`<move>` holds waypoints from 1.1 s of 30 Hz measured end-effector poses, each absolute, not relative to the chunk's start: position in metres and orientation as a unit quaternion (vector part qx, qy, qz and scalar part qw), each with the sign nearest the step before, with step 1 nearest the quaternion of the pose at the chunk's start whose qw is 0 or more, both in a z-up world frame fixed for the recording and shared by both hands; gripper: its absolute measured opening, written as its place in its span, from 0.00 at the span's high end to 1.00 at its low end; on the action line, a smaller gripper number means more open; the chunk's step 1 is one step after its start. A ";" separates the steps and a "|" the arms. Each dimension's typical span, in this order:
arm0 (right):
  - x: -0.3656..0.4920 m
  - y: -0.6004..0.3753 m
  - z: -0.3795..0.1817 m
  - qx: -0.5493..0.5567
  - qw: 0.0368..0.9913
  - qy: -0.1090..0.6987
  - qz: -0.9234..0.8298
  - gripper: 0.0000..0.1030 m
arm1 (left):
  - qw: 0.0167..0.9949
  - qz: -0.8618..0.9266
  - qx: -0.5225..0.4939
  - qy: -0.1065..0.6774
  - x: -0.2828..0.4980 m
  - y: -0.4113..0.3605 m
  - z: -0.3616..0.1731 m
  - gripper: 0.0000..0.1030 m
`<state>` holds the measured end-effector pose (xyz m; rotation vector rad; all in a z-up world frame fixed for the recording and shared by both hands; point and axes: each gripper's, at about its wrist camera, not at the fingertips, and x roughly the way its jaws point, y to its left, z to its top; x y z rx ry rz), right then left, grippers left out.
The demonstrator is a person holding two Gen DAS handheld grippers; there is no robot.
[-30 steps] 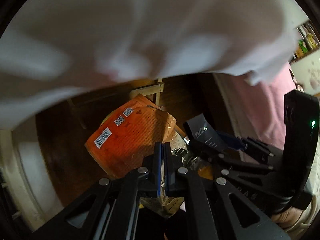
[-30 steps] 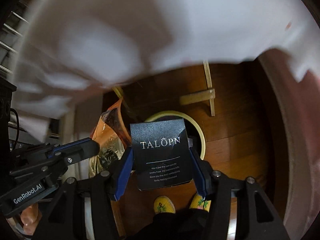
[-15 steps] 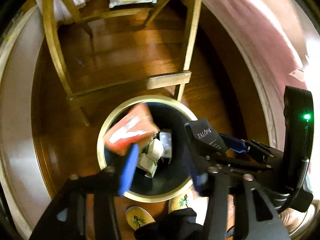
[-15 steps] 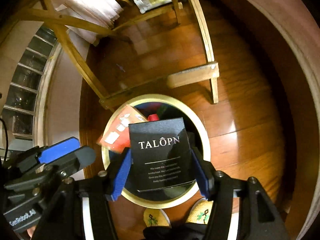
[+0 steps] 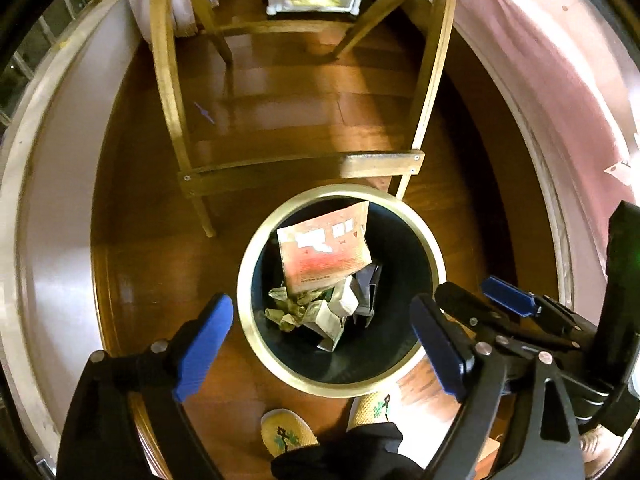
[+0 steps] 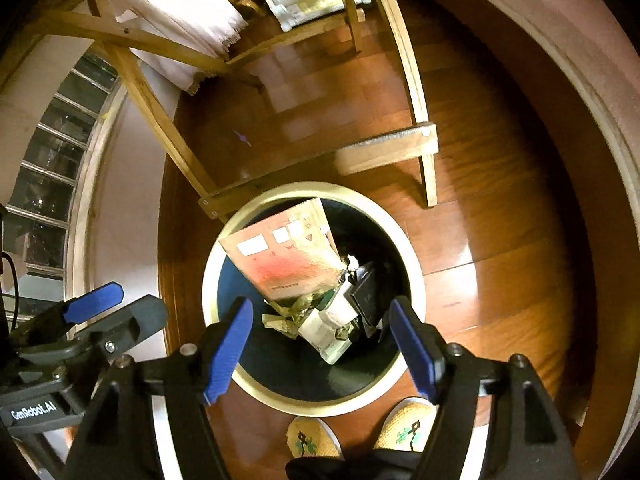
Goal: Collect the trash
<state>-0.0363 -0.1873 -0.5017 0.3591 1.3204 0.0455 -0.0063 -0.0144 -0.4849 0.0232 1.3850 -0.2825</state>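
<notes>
Both the left gripper [image 5: 320,344] and the right gripper [image 6: 320,344] are opening wide and hold nothing. Past them, in the middle of each picture, the orange packet [image 5: 324,252] and black box [image 6: 366,292] lie in the round bin [image 5: 245,280]

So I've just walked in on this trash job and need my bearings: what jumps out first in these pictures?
The round bin on the wooden floor, straight below, with an orange packet leaning on its far wall above crumpled wrappers. Both sets of tongs, left and right, hang over it, jaws opening with nothing between them. Patterned slippers stand at its near rim.
</notes>
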 end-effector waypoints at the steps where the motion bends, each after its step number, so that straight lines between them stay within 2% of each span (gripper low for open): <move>1: -0.038 -0.186 -0.497 0.163 0.778 0.606 0.022 0.31 | 0.761 -0.129 0.010 0.635 -0.008 -0.012 -0.482 0.13; 8: -0.050 -0.182 -0.455 0.154 0.788 0.596 0.021 0.31 | 0.768 -0.116 -0.009 0.630 -0.024 -0.002 -0.439 0.13; 15: -0.066 -0.176 -0.397 0.146 0.793 0.591 0.023 0.31 | 0.775 -0.108 -0.019 0.622 -0.038 0.008 -0.373 0.13; 25: -0.073 -0.168 -0.300 0.139 0.793 0.592 0.025 0.31 | 0.799 -0.112 -0.017 0.590 -0.047 0.013 -0.252 0.13; 33: -0.073 -0.158 -0.202 0.119 0.819 0.561 0.033 0.31 | 0.826 -0.124 -0.007 0.551 -0.051 0.015 -0.153 0.13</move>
